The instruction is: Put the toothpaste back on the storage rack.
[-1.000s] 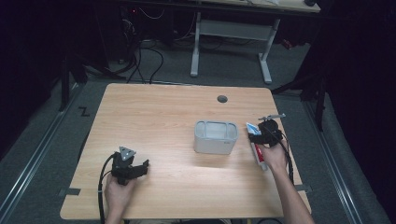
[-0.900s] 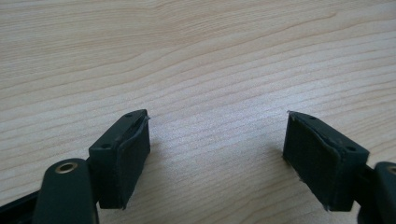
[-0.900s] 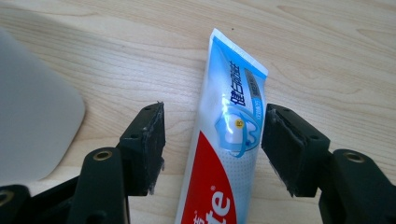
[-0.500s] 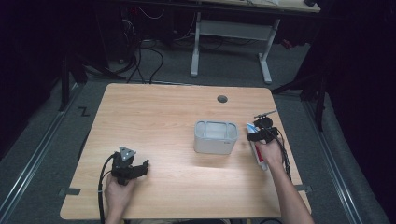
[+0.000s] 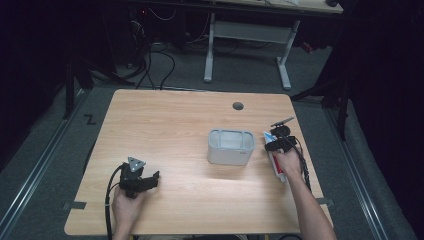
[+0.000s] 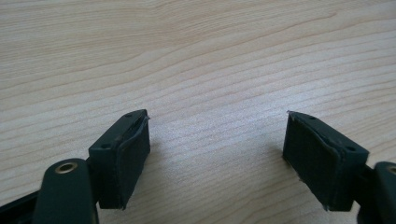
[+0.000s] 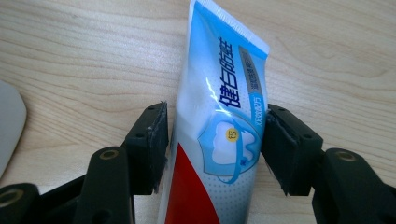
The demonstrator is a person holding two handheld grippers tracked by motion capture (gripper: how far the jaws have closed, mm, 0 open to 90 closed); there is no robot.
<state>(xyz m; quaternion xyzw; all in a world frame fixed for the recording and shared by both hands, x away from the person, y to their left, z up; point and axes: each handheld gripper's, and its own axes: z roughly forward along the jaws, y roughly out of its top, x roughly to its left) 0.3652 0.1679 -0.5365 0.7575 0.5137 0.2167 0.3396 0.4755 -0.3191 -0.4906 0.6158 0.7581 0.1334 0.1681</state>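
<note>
Tabletop (image 5: pixel 165 120) carries a grey bin (image 5: pixel 231 146) at centre; the toothpaste tube (image 7: pixel 219 135) lies flat just right of it. Right gripper (image 7: pixel 215 144) straddles the tube, and its jaws have just been closing on it, with a slight gap remaining on one side. Close squarely across the tube's width, mid-body, before lifting. Left gripper (image 6: pixel 217 149) rests open on bare wood, holding nothing.
</note>
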